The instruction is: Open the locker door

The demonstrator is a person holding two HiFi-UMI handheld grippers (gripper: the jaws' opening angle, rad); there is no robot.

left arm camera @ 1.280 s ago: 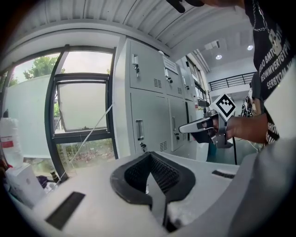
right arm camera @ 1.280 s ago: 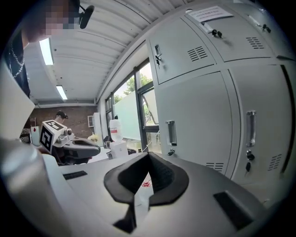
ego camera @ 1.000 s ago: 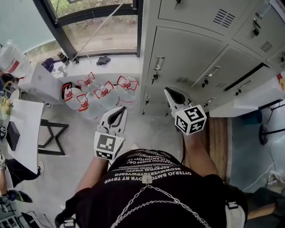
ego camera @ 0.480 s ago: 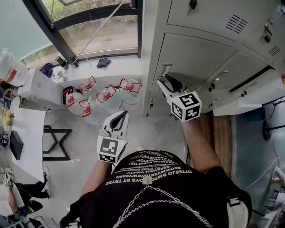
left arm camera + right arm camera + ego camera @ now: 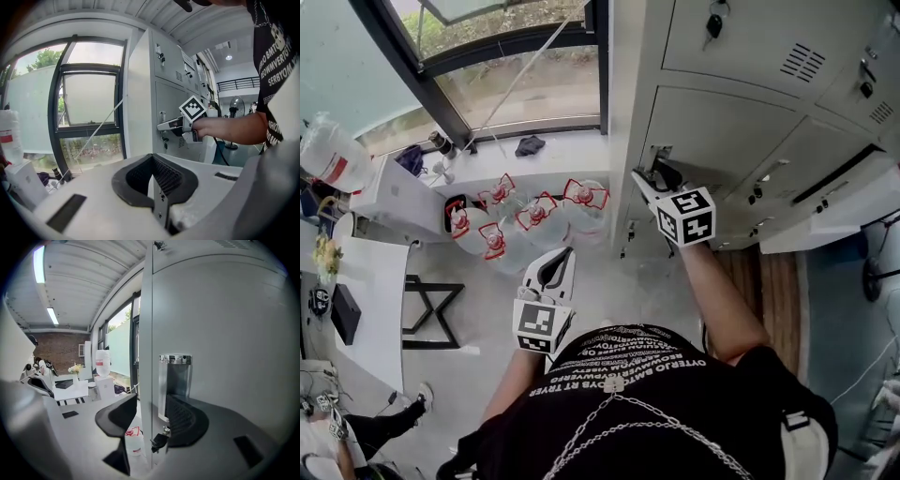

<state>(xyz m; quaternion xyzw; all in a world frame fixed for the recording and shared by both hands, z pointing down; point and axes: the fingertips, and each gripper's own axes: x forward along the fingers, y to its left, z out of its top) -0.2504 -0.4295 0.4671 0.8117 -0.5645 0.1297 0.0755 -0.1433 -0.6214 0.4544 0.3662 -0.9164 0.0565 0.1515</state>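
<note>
The grey locker door (image 5: 722,127) has a chrome recessed handle (image 5: 659,156) at its left edge, with a key hanging below it. My right gripper (image 5: 648,175) is right at that handle. In the right gripper view the handle (image 5: 174,380) stands just ahead of the right pad, and the door's left edge runs between the jaws. My right gripper (image 5: 150,404) has just been opening its jaws, and the pads press on nothing. Lower left, over the floor, my left gripper (image 5: 562,256) hangs shut and empty. In its own view the left gripper (image 5: 151,161) looks toward the lockers.
Several water jugs with red handles (image 5: 534,214) stand on the floor under the window (image 5: 516,75), left of the lockers. A white table (image 5: 370,291) is at the far left. More locker doors surround the target, and a lower one (image 5: 834,220) stands ajar at right.
My right gripper has moved up to the locker handle and its jaws have spread from shut. My left gripper has stayed low and shut, shifting slightly.
</note>
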